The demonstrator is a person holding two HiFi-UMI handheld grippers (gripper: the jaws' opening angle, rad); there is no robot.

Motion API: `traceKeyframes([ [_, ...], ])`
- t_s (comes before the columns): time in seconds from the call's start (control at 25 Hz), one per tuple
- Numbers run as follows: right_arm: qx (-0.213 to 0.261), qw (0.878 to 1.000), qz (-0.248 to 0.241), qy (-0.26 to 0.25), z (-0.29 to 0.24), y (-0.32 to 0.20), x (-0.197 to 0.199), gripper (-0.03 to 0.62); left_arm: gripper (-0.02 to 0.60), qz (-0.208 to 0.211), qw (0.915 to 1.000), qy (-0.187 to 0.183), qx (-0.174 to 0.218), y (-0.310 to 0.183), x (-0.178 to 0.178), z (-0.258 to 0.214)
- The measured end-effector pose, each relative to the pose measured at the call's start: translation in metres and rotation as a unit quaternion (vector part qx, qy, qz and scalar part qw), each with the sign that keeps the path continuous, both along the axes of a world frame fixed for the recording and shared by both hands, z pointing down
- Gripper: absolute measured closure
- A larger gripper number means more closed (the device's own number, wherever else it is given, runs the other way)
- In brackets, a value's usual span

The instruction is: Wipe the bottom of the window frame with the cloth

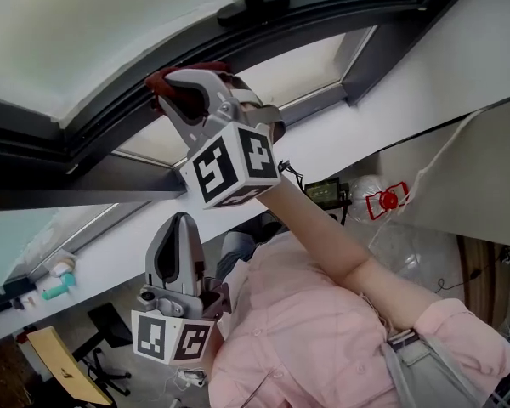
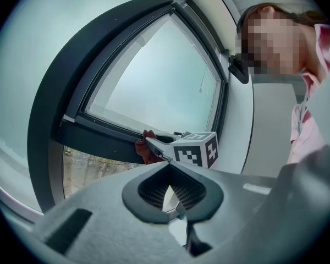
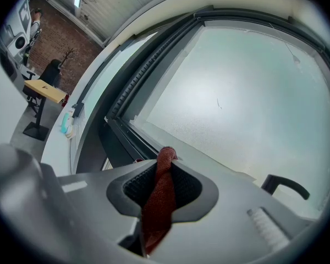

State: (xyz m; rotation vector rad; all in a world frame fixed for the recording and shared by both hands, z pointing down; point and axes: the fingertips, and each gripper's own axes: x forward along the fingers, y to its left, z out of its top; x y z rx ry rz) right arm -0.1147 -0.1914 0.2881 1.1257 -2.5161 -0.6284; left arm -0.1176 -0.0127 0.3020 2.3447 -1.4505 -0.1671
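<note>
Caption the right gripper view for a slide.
Right tongs shut on a red cloth, its tip at the dark window frame.

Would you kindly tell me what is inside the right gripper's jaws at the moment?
A red cloth is pinched inside the right gripper, its tip poking out toward the dark window frame. The cloth's far end is hidden by the gripper body.

Diffuse daylight through frosted pane ahead of right gripper; pane near overexposed. Gripper views: strong fisheye bending, dark vignetted corners. Room below gripper dimmer.
</note>
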Motion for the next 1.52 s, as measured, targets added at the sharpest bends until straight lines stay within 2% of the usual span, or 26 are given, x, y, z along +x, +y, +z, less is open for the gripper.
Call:
traceKeyframes([
  [0.8,-0.001,1.0,0.024,-0.005,0.001,-0.001,0.004,0.52,0.588,0.054,0.9984,0.002,-0.015,-0.015,-0.004,0.003],
  [1.52,0.002,1.0,0.024,-0.007,0.004,-0.006,0.018,0.52,0.588,0.051,0.9986,-0.001,-0.015,-0.02,0.006,0.006],
])
